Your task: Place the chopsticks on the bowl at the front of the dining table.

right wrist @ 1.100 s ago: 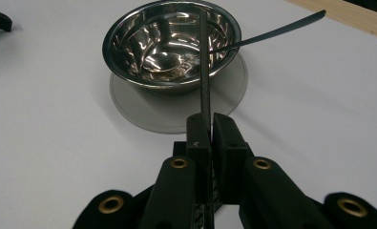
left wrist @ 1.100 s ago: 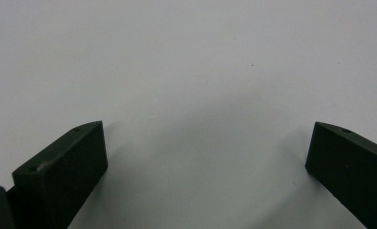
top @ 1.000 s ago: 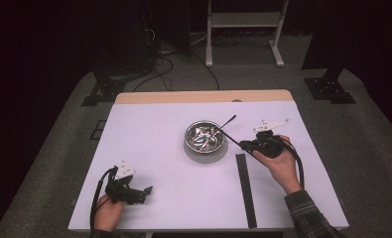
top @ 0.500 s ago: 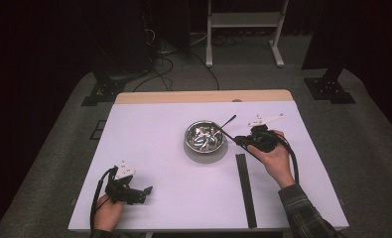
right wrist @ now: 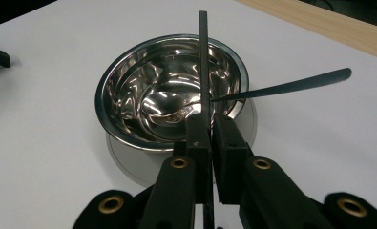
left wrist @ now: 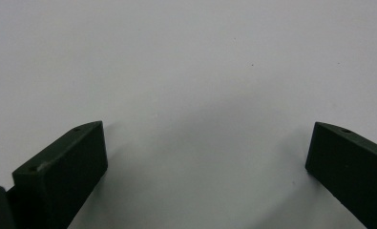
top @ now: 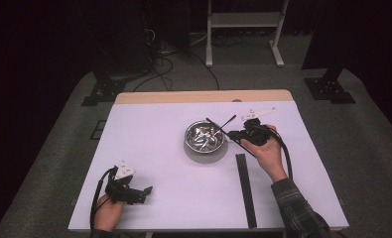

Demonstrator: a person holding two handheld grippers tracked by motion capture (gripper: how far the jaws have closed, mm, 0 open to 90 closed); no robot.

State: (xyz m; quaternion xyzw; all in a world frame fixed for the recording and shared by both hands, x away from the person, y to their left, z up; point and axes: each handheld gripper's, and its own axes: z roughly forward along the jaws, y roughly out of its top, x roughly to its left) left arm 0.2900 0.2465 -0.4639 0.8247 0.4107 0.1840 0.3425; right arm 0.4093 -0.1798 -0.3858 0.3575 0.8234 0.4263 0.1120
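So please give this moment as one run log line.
right gripper: shut on black stick over bowl | spoon: in bowl | left gripper: open

Most of the white table (top: 149,148) lay bare, so a hand could pass freely across its left half and near edge. The steel bowl (top: 204,139) stood just past centre, with a spoon handle (top: 228,120) jutting over its rim toward two o'clock. A black strip (top: 245,188) lay at five o'clock of the bowl, running toward six. The right gripper (top: 235,134) blocked the bowl's three o'clock side, its chopstick (right wrist: 204,62) reaching over the rim. The left gripper (top: 143,193) sat at seven o'clock, well apart.
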